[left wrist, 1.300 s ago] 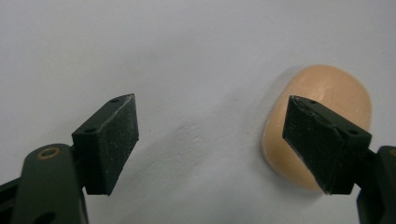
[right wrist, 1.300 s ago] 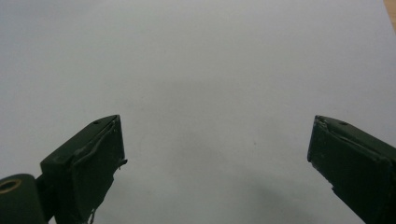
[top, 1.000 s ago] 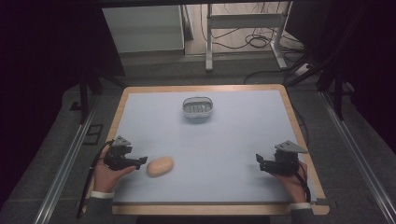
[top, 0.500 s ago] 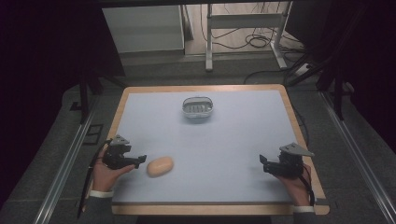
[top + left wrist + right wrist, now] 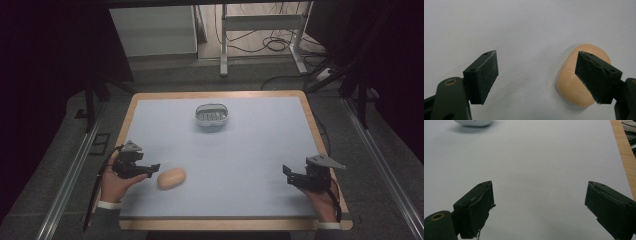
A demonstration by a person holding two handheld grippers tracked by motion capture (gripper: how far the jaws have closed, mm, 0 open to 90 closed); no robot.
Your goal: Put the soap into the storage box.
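Left gripper [image 5: 150,169], jaws wide, has backed slightly off the soap [image 5: 171,177]; right gripper [image 5: 291,176] wide too.

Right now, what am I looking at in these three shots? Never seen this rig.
No robot here: a person at a table holds a hand-held two-jaw gripper in each hand. The high view looks down from above the person's side; the left gripper is at the left, the right gripper at the right. The other two pictures come from cameras riding on each gripper, looking along its black jaws. On the pale blue table lie a tan oval soap bar near the left gripper and a small white dish farther back. Both grippers are open and hold nothing; the soap bar sits partly behind one left jaw.
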